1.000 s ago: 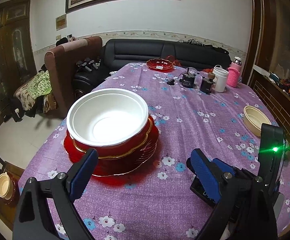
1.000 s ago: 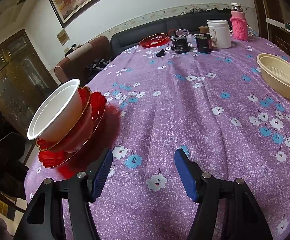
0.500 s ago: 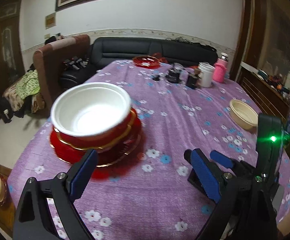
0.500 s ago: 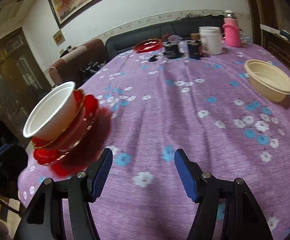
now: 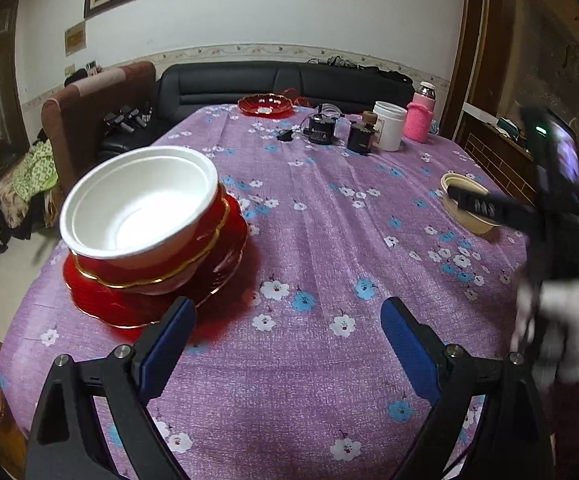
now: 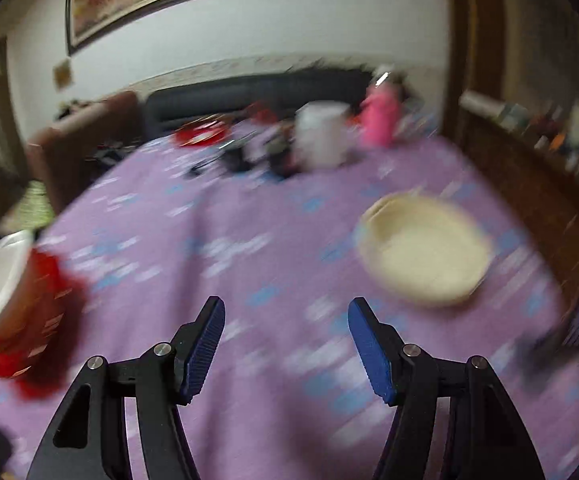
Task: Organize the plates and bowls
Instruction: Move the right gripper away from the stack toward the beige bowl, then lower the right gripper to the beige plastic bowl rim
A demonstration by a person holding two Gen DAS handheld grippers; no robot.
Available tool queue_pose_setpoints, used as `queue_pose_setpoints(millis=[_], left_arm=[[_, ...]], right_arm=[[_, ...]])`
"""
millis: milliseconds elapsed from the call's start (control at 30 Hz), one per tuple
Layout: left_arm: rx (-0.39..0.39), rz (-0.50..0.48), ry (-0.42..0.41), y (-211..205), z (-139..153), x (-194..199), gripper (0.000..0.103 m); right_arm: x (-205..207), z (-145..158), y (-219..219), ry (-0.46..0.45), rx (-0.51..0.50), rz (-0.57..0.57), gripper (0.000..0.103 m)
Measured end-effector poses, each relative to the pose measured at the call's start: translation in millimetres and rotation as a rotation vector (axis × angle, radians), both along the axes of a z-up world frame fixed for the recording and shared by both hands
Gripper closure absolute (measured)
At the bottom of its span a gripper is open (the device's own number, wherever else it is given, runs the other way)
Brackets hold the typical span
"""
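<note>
A white bowl [image 5: 137, 208] sits in a red bowl [image 5: 193, 256] on red plates [image 5: 129, 308] at the table's near left. My left gripper [image 5: 289, 344] is open and empty, just right of that stack. A cream bowl [image 6: 425, 252] stands alone at the right; it also shows in the left wrist view [image 5: 469, 216], partly behind my right gripper's body [image 5: 529, 216]. My right gripper [image 6: 285, 344] is open and empty, above the cloth, near the cream bowl's left. The right wrist view is blurred. The stack [image 6: 13, 300] shows at its left edge.
A purple flowered cloth [image 5: 329, 240] covers the table. At the far end stand a red dish [image 5: 265, 104], dark small items [image 5: 321, 130], a white jar [image 5: 389, 130] and a pink bottle [image 5: 423, 118]. A sofa [image 5: 281, 84] and chair [image 5: 89, 120] lie beyond.
My right gripper has swung fast to the right, toward the cream bowl, and its view is now blurred. My left gripper has drawn back a little from the stack. Both stay open.
</note>
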State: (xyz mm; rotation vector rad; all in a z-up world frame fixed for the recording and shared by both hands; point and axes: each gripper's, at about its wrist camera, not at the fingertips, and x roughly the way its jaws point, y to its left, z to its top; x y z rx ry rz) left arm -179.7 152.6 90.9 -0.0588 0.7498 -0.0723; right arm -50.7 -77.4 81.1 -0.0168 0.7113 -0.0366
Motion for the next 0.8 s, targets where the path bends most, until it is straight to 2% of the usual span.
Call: queue_pose_setpoints(millis=[67,233,267,300,367,433,533,633,800], left_arm=[[0.005,-0.007,0.007,-2.3,-0.9,1.9,0.01],[0.024,-0.008,0.002,-3.5,-0.2,0.8,0.01],[0.023,-0.006,0.004,-2.1,-0.5,0.7,0.01],[0.023,-0.004,0.007,-1.3,-0.8,0.9,0.01],[0.021,0.002,0.013,1.5,-1.0,1.4,0.01],[0.012,0.011,0.017,5.1,-1.3,2.5,0.01],[-0.002,0.015,0.027,7.6,-1.8,4.9,0.01],[-0.019,0.01,0.03,7.2,-1.8,5.2,0.01],[-0.026,0.003,0.032,5.9,-3.2,1.5,0.01]], right_arm=[[25.8,-3.5,-8.6,0.03,-0.101,-0.014,0.035],[88.4,-36.9,-25.2,0.185,-0.182,-0.023,0.036],[95.6,-43.5,-28.2,0.207,-0.183,-0.027,0.043],[103.0,-50.5,-31.0,0.231,-0.177,-0.026,0.064],[114.7,-63.6,-37.7,0.292,-0.143,-0.021,0.085],[112.4,-60.6,-41.9,0.288,-0.112,-0.018,0.088],[98.5,-49.8,-38.3,0.297,-0.008,0.044,0.089],[69.8,-35.3,-16.0,0.325,0.084,0.165,0.089],[16.6,-25.0,34.8,0.345,0.155,0.345,0.086]])
